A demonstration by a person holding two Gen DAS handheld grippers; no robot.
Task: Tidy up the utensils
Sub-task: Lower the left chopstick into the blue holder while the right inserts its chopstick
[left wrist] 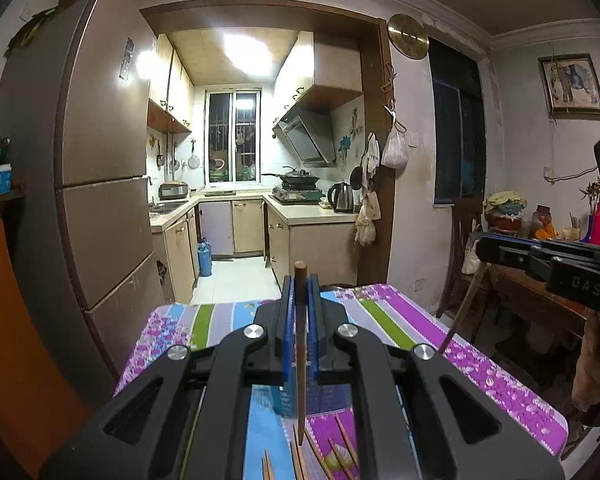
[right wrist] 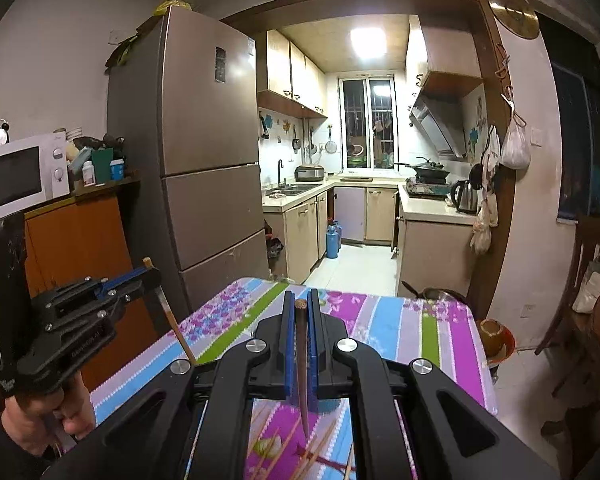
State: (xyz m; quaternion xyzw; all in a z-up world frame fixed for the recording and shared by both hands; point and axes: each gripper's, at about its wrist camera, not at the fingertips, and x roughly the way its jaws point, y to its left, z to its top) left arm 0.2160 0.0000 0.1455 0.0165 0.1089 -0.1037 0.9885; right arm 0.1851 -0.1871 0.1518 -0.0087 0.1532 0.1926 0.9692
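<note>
My left gripper (left wrist: 300,284) is shut on a brown wooden chopstick (left wrist: 301,344), held upright above the table; it also shows in the right wrist view (right wrist: 150,276) at the left, its chopstick (right wrist: 176,328) slanting down. My right gripper (right wrist: 301,300) is shut on a darker chopstick (right wrist: 302,364), tip pointing down; it shows in the left wrist view (left wrist: 488,246) at the right with its chopstick (left wrist: 462,312). Several loose chopsticks (left wrist: 320,456) lie on the cloth under both grippers, also seen in the right wrist view (right wrist: 292,448). A blue holder (left wrist: 286,400) sits partly hidden below the left gripper.
The table carries a striped floral cloth (right wrist: 380,320). A tall fridge (right wrist: 204,140) and an orange cabinet (right wrist: 80,240) with a microwave (right wrist: 20,176) stand to the left. A wooden chair (right wrist: 580,280) and a cluttered side table (left wrist: 540,280) stand to the right. The kitchen (left wrist: 236,200) lies beyond.
</note>
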